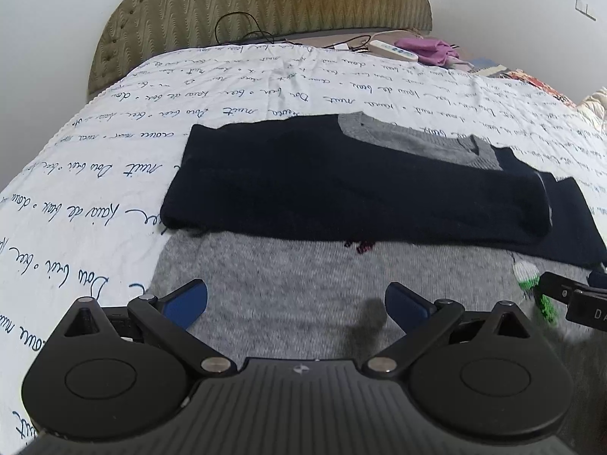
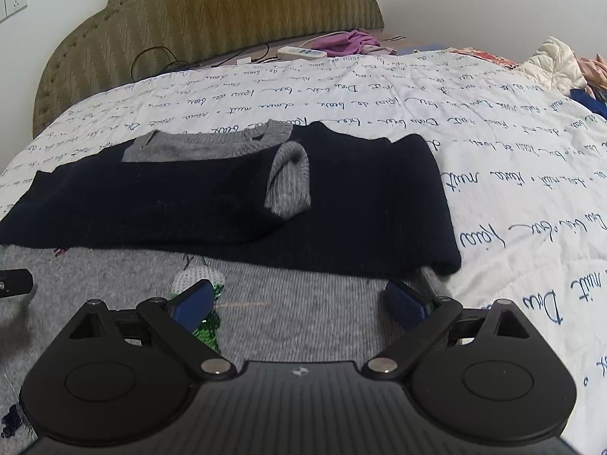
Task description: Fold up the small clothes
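A small grey and navy knit sweater (image 1: 303, 197) (image 2: 341, 204) lies flat on the bed, its navy sleeves folded in across the chest and a grey cuff (image 2: 290, 184) lying on top. Its grey lower body (image 1: 288, 284) (image 2: 311, 303) carries a small green and white motif (image 2: 206, 303). My left gripper (image 1: 296, 299) hovers open over the left part of the grey hem area, nothing between its blue pads. My right gripper (image 2: 299, 299) stands open over the right part, jaws wide and empty. The right gripper's finger shows at the left wrist view's right edge (image 1: 569, 295).
The white quilt with blue script (image 1: 95, 189) (image 2: 512, 174) covers the bed. A padded olive headboard (image 1: 265, 3) stands behind. A white power strip (image 1: 392, 51) (image 2: 301, 52), cables and purple cloth (image 2: 349, 42) lie at the head end; more clothes are piled at far right (image 2: 554, 64).
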Available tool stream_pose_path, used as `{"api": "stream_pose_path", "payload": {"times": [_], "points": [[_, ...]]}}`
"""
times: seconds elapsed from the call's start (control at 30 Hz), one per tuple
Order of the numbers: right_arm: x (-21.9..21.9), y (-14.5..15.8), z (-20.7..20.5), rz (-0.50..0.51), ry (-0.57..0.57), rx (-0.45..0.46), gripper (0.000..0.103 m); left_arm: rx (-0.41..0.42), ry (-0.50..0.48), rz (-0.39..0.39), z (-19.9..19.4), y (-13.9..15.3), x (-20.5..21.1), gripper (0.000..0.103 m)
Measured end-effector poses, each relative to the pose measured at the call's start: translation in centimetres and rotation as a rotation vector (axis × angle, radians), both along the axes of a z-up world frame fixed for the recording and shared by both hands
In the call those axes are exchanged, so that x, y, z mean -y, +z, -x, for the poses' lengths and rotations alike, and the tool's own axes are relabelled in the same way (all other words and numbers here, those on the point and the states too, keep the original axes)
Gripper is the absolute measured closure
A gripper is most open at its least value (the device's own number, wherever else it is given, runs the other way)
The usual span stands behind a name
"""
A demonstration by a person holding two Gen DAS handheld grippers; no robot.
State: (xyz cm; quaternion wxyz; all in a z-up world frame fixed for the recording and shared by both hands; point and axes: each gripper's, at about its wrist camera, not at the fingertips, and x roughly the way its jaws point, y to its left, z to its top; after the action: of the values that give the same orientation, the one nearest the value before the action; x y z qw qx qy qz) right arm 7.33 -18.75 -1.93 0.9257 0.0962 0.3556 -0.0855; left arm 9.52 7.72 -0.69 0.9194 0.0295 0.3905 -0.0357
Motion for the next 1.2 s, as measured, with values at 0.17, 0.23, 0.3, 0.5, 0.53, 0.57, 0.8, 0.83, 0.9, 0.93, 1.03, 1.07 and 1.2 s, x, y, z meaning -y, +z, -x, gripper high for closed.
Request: {"api": "stream_pose_path", "payload": {"times": [0.17, 0.23, 0.3, 0.5, 0.53, 0.57, 0.8, 0.83, 0.9, 0.93, 1.03, 1.07, 1.2], "points": [[-0.4, -0.2, 0.3, 0.011, 0.0, -0.004, 0.003, -0.008, -0.006, -0.008, 0.4, -0.5, 0.1, 0.002], [-0.4, -0.2, 0.5, 0.016, -0.004, -0.006, 0.003, -0.009, -0.006, -0.015, 0.5, -0.7, 0.2, 0.002], [-0.5, -0.3, 0.7, 0.02, -0.006, -0.006, 0.003, -0.011, -0.008, -0.018, 0.7, -0.8, 0.3, 0.002], [-0.7, -0.3, 1.4, 0.023, -0.003, -0.008, 0.003, -0.014, -0.01, -0.024, 1.2, -0.9, 0.4, 0.002], [-0.8, -0.3, 1.6, 0.024, -0.002, -0.008, 0.003, -0.014, -0.01, -0.024, 1.4, -0.9, 0.4, 0.002], [-0.8, -0.2, 1.7, 0.026, 0.001, -0.009, 0.003, -0.014, -0.008, -0.025, 1.5, -0.9, 0.3, 0.002], [-1.2, -0.1, 2.9, 0.034, 0.015, -0.008, 0.003, -0.01, 0.003, -0.044, 2.5, -1.0, 0.4, 0.002], [-1.2, -0.1, 3.1, 0.035, 0.016, -0.008, 0.003, -0.006, 0.003, -0.049, 2.8, -0.9, 0.4, 0.002], [-1.3, 0.0, 3.4, 0.039, 0.019, -0.008, 0.003, 0.002, -0.001, -0.059, 3.2, -0.8, 0.5, 0.002], [-1.3, 0.0, 3.7, 0.039, 0.021, -0.007, 0.003, 0.006, -0.004, -0.064, 3.5, -0.8, 0.6, 0.002], [-1.4, 0.1, 4.5, 0.038, 0.026, -0.007, 0.003, 0.012, -0.011, -0.073, 4.3, -0.7, 0.6, 0.002], [-1.5, 0.1, 4.7, 0.037, 0.028, -0.006, 0.003, 0.014, -0.014, -0.074, 4.5, -0.7, 0.6, 0.002], [-1.5, 0.2, 6.0, 0.029, 0.031, -0.004, 0.002, 0.018, -0.019, -0.073, 5.6, -0.6, 0.5, 0.001]]}}
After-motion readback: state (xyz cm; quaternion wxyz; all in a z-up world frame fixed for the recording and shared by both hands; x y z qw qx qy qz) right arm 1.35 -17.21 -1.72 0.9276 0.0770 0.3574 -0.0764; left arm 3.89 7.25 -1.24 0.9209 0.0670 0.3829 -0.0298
